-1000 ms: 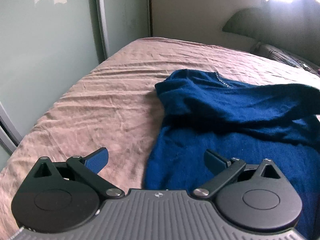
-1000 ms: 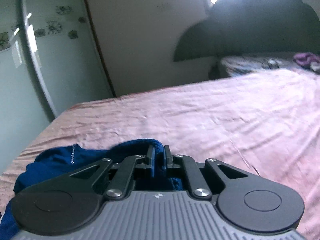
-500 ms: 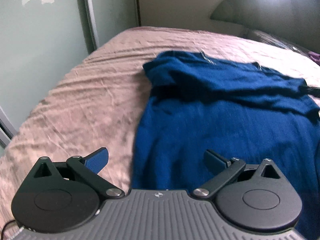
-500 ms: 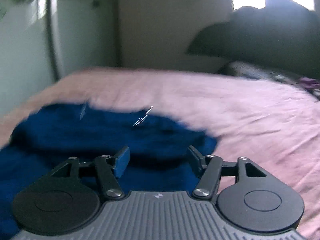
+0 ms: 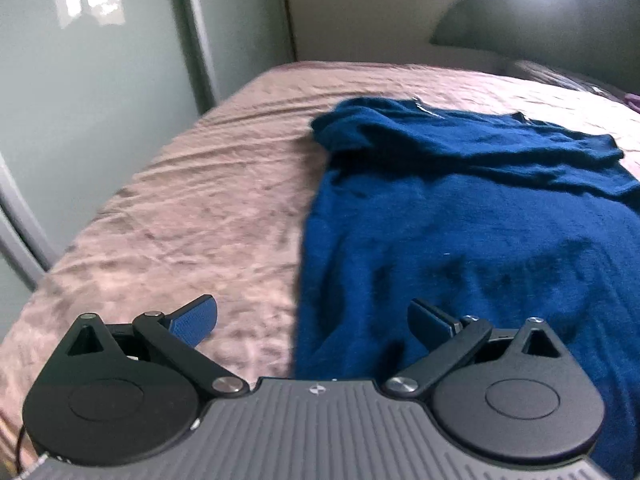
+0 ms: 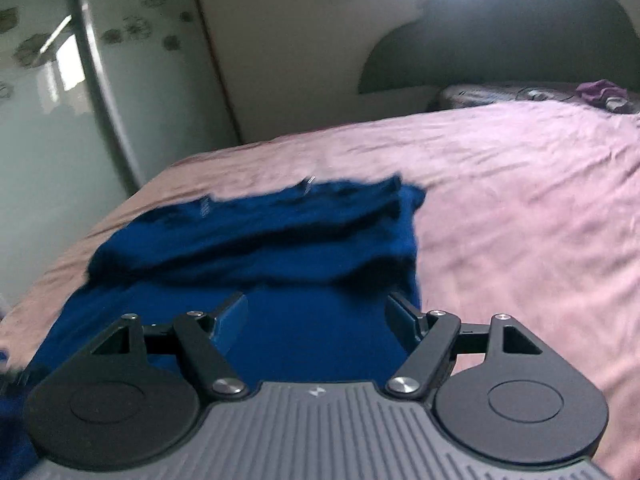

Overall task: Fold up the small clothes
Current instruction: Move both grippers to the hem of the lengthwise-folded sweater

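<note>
Looking along the left gripper point(image 5: 314, 322), we see its jaws spread wide with nothing between them, hanging above the left edge of the blue sweater point(image 5: 460, 232). That garment lies flat on the pink bedsheet point(image 5: 192, 216), filling the view from 12 to 4 o'clock, with a folded band of cloth laid across its far end. From the right gripper point(image 6: 316, 322) we find the sweater point(image 6: 280, 248) from 9 to 12 o'clock, its right edge just beyond the right finger. These jaws are opening and grip nothing; cloth lies below them. Pale wardrobe doors point(image 6: 48, 128) stand at 10 o'clock, a dark headboard point(image 6: 500, 44) at 1 o'clock.
</note>
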Demonstrator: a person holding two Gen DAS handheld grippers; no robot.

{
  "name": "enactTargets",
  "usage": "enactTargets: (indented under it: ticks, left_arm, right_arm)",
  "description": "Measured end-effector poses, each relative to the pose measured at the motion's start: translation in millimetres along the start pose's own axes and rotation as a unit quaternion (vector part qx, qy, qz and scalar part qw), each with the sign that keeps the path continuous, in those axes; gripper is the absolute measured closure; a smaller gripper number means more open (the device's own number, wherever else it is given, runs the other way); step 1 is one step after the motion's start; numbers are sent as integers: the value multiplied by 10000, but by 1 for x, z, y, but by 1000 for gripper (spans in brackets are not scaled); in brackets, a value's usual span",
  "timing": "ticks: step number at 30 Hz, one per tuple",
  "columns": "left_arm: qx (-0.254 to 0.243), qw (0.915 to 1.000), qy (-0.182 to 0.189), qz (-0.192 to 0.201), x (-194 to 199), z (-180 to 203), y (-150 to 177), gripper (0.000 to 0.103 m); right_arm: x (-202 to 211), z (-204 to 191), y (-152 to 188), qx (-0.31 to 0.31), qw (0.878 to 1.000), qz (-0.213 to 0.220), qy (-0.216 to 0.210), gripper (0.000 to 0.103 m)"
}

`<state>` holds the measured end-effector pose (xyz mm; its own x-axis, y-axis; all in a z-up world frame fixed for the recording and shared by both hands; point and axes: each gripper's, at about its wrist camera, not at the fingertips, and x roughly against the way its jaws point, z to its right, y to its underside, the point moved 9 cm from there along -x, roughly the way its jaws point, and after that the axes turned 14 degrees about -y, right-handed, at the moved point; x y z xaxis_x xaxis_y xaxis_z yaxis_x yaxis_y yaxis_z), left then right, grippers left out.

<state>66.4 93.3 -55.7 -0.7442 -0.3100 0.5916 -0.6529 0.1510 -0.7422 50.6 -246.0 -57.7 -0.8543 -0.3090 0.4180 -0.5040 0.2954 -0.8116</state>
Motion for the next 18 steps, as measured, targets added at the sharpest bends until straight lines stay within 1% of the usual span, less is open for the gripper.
enactTargets:
  ticks: [2,4,7,10,11,13,15,18]
  left_arm:
    - [2,9998,-173,112,2,-7,2,1]
    - [-128,9989,-422,164,3,-11,5,1]
    - [-318,9980,-511,171,5,-8,9,1]
    - [-427,9965,-653,306,6,-3,9,1]
    - [-508,9951,-762,364,5,-1,9,1]
    - [-683,9929,-869,443,3,3,10,1]
    - [-666,9943,-708,442,4,5,12,1]
    - [-423,9981,-401,210,5,-1,17,1]
  right_arm:
    - [17,-10,19,-7,10000,-58,-68,27]
    - [26,-19,35,-86,9995,-201,-226,27]
    - [33,-44,53,-92,9974,-280,-657,27]
    - [39,-77,60,58,9918,-215,-1259,27]
    - [39,-84,60,134,9912,-203,-1299,27]
    - [37,-89,60,283,9918,-193,-1230,27]
    - [37,-85,57,486,9942,-243,-924,27]
    - [44,-73,53,510,9957,-286,-717,27]
